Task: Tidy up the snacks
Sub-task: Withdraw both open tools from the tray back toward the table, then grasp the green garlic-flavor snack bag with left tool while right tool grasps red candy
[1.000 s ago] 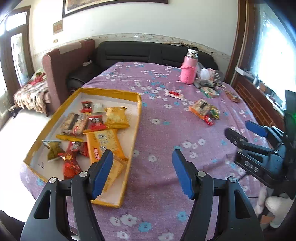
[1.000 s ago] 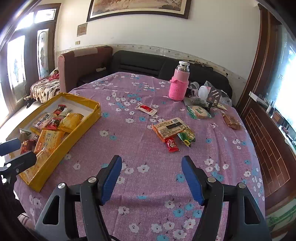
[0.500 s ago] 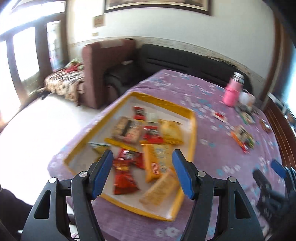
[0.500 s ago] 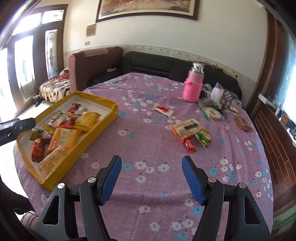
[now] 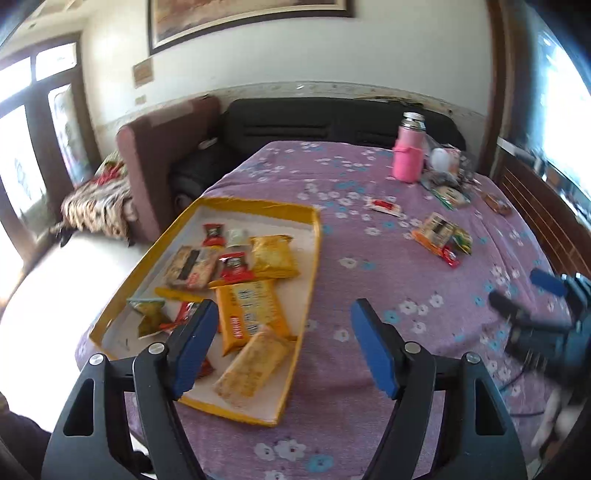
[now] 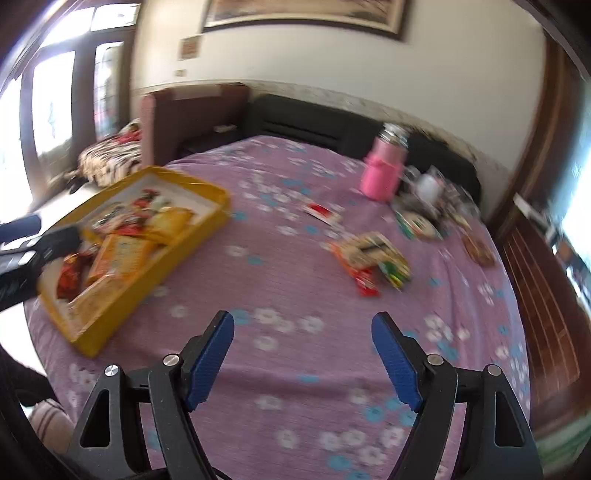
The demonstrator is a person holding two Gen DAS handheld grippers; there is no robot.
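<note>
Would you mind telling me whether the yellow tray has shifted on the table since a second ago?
No. The yellow tray keeps its place on the flowered tablecloth, with the same spacing to the loose snack pile and pink bottle; only the cameras moved.

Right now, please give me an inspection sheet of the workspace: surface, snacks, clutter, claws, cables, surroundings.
Surface: table under purple flowered cloth.
Job's things: yellow tray holding many snacks; loose snack pile and one red-white packet lie on the cloth.
Clutter: pink flask; bags and small items beside it.
Claws: left claw and right claw both opening, nothing between the jaws.
Cables: dark cable near the right claw.
Surroundings: black sofa, maroon chair, framed picture.
</note>
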